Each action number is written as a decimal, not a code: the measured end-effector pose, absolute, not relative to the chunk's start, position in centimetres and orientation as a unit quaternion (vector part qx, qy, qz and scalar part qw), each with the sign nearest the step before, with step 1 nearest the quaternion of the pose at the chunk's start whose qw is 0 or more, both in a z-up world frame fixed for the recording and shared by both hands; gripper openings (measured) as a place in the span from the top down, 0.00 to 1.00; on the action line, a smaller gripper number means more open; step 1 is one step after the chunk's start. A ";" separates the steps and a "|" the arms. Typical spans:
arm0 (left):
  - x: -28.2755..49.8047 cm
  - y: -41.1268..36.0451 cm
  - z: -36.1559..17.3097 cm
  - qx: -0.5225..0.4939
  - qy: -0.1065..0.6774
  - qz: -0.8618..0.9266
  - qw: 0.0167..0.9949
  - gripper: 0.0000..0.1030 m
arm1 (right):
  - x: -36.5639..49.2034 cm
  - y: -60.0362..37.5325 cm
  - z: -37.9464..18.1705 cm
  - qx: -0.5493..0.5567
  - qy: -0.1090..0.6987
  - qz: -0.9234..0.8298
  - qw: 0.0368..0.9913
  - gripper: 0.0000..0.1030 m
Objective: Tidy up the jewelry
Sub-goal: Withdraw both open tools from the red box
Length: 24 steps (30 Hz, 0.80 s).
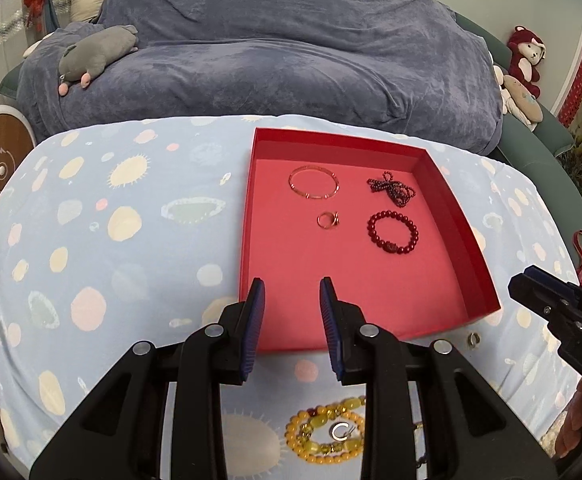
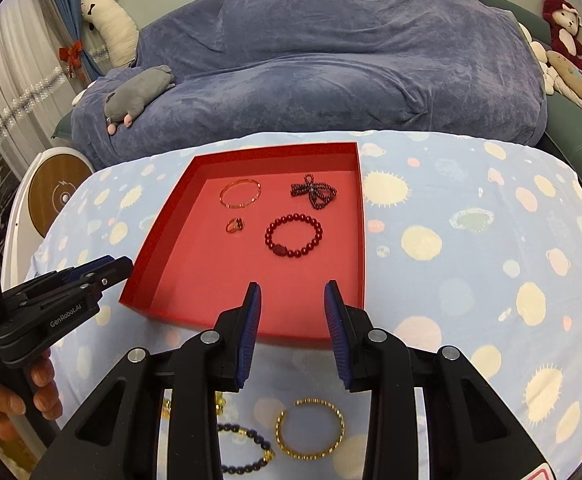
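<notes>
- Both our grippers, left (image 1: 292, 312) and right (image 2: 293, 316), stand partly open with nothing between their fingers.
- Red tray (image 1: 443, 184), mid-frame, holds four pieces.
- Only our left view shows the yellow bead bracelet (image 1: 323, 432), bottom centre.
- Only our right view shows the gold bangle (image 2: 311, 428), bottom centre.

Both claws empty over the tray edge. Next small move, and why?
Probably lower the right claw toward the gold beaded bangle on the cloth beneath it. Both claws are open and empty, the red tray already holds four pieces, and the yellow bead bracelet also remains outside, under the left claw.
</notes>
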<state>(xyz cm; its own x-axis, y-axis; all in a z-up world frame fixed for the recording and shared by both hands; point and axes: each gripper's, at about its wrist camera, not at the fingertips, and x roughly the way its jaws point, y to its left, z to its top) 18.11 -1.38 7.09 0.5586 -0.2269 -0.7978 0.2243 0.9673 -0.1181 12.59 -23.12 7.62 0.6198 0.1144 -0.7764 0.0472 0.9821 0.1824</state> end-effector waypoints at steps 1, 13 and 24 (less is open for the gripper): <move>17.5 -1.1 6.8 -0.005 0.454 -0.127 0.882 0.74 | 11.8 -23.0 7.3 0.092 0.438 0.017 0.894 0.69; 9.5 0.6 2.3 -0.018 0.492 -0.117 0.862 0.73 | 4.3 -21.5 2.7 0.102 0.476 -0.001 0.874 0.69; 5.7 0.9 -0.1 -0.029 0.499 -0.113 0.859 0.73 | 2.2 -22.7 0.1 0.132 0.494 -0.022 0.859 0.69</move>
